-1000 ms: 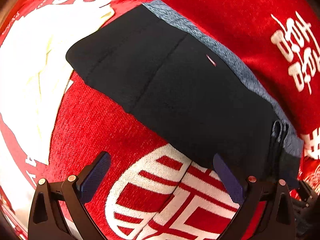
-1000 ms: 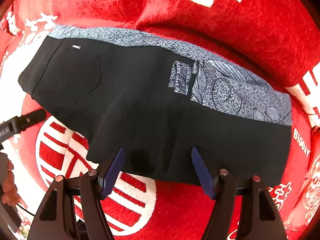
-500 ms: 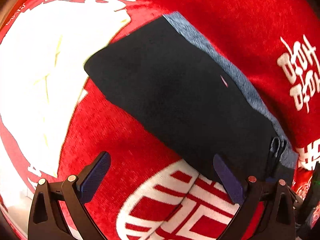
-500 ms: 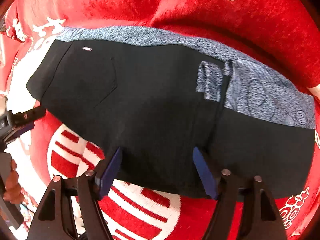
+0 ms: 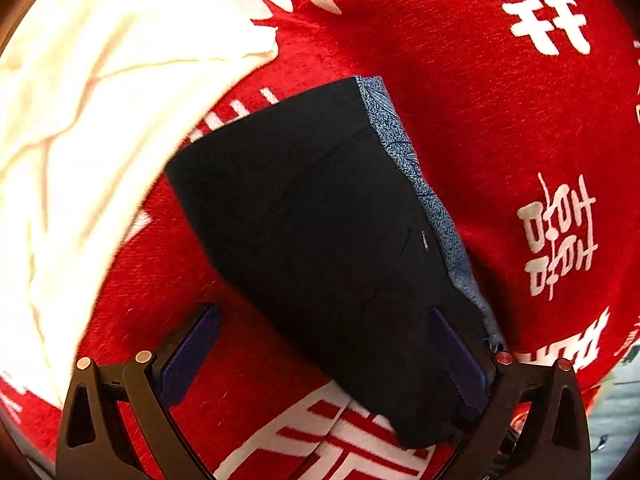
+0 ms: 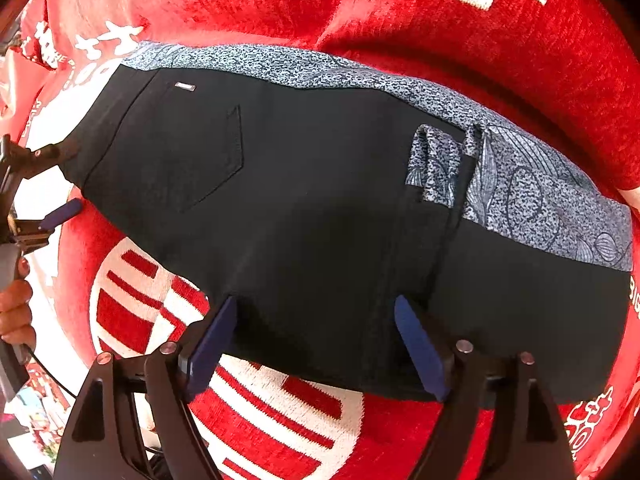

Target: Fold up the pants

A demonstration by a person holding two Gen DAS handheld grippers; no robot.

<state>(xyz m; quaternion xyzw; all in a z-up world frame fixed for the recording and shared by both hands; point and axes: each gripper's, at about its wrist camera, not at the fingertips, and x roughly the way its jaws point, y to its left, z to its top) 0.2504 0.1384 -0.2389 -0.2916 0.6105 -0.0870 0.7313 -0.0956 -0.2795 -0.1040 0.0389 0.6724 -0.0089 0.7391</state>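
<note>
Black pants (image 6: 320, 208) with a blue-grey patterned waistband (image 6: 520, 184) lie folded flat on a red cloth. A back pocket and a belt loop show in the right wrist view. My right gripper (image 6: 316, 344) is open and empty, its fingertips over the pants' near edge. In the left wrist view the pants (image 5: 320, 240) run diagonally, waistband (image 5: 420, 184) on the right. My left gripper (image 5: 324, 352) is open and empty at the pants' end, its right finger over the fabric. The left gripper also shows at the left edge of the right wrist view (image 6: 52, 184).
The red cloth (image 5: 500, 120) with white characters covers the whole surface. A large white printed patch (image 5: 80, 140) lies to the left of the pants. A hand (image 6: 16, 312) holds the left gripper's handle at the far left.
The left gripper has swung around the pants' end, so the pants now lie more lengthwise ahead of it. The right gripper has moved slightly closer over the near edge. Both stay open.
</note>
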